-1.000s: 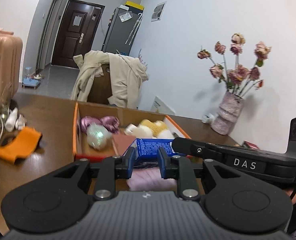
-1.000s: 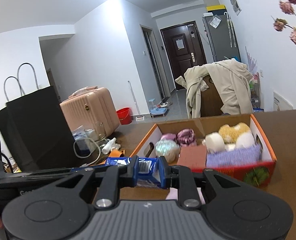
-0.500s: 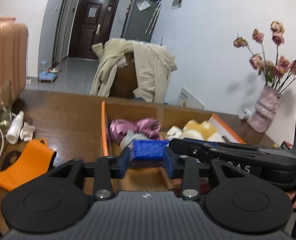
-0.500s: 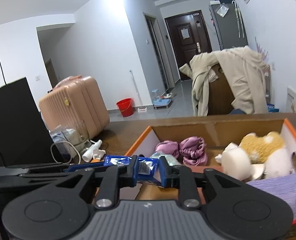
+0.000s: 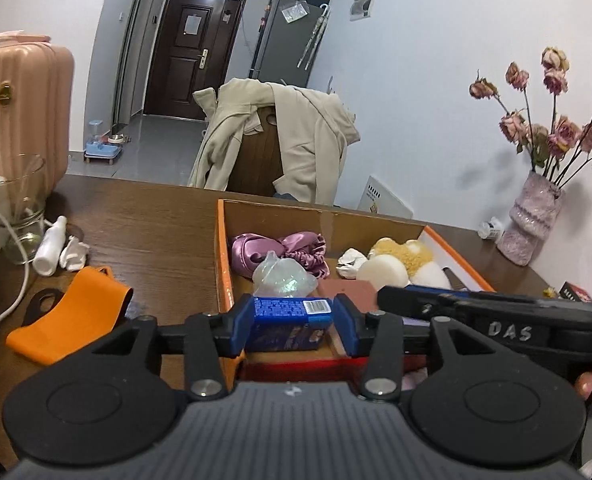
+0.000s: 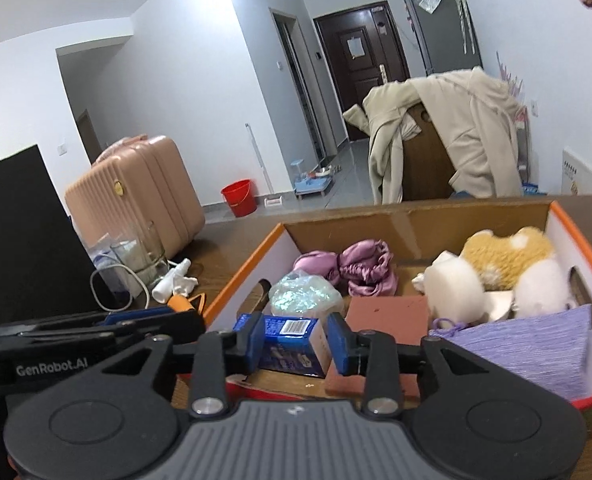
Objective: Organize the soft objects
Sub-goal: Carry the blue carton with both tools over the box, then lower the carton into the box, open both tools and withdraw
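Both views are evenly lit by soft, cool indoor light from above, with no source in view. The white wall [image 5: 435, 92] is bright; the dried flowers [image 5: 555, 120] cast a faint blurred shadow on it. The dark door [image 5: 188, 52] carries a pale sheen. Fisheye bending curves the door frames and table edge [image 5: 128, 184], and black vignette fills the corners. The left wrist view is fairly sharp. The right wrist view is softer, with motion smear on the purple cloth [image 6: 535, 344] and box rim [image 6: 587, 248] at right.
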The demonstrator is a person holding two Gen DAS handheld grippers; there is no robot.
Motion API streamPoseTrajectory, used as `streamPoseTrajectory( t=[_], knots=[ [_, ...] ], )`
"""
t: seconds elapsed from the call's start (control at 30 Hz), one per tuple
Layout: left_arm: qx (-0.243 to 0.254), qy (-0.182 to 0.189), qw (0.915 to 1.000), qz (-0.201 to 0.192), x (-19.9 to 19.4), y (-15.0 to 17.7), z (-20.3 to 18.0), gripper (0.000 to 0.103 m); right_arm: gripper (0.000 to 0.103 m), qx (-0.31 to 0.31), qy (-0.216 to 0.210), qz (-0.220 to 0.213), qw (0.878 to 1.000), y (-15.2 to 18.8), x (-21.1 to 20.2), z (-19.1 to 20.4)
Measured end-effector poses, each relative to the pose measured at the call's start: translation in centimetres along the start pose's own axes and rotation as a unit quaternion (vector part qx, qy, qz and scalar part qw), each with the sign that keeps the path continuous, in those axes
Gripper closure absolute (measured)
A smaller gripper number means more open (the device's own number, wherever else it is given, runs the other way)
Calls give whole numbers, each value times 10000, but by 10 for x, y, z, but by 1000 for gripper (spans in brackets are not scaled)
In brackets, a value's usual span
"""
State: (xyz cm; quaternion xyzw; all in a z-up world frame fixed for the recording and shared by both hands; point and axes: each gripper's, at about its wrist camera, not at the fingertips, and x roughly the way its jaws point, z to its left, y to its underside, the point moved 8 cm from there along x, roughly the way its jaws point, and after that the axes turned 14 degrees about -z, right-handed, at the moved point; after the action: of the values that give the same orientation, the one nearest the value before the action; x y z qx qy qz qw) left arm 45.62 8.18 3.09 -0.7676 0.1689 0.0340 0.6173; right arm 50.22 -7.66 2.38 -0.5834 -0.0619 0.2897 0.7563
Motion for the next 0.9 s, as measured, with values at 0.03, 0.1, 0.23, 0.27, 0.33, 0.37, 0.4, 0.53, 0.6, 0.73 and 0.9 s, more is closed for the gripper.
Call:
streamPoseTrajectory(
  t=[0.03,0.1,0.23,0.27,0.33,0.37,0.4,0.53,0.6,0.73,0.9],
  knots=[
    [3,6,10000,-24,-7,-1,-1,53,65,-28,6,-37,10000,-3,-7,1],
    [15,-9,10000,-81,-22,-3,-6,49,58,-70,50,-123,9999,-9,-25,3],
    [34,12,9998,-210,-57,-7,-17,47,57,-150,59,-323,9993,-21,-63,11],
    [35,23,9997,-247,-66,-7,-20,45,57,-168,53,-377,9991,-23,-74,14],
    [26,49,9995,-316,-85,-7,-26,42,56,-216,42,-488,9986,-26,-95,18],
    [24,55,9994,-339,-93,-7,-28,42,55,-244,43,-538,9982,-26,-107,20],
    [14,60,9993,-368,-103,-6,-31,42,53,-262,50,-578,9980,-25,-118,23],
    [-68,76,9990,-441,-139,4,-41,40,50,-268,51,-684,9973,-16,-157,28],
    [-86,100,9989,-442,-155,11,-45,37,50,-246,73,-709,9972,-8,-174,31],
    [-135,149,9989,-426,-186,26,-50,31,47,-238,135,-654,9975,12,-200,33],
    [-156,156,9989,-403,-215,45,-56,27,46,-110,225,-521,9983,37,-223,28]
  ],
)
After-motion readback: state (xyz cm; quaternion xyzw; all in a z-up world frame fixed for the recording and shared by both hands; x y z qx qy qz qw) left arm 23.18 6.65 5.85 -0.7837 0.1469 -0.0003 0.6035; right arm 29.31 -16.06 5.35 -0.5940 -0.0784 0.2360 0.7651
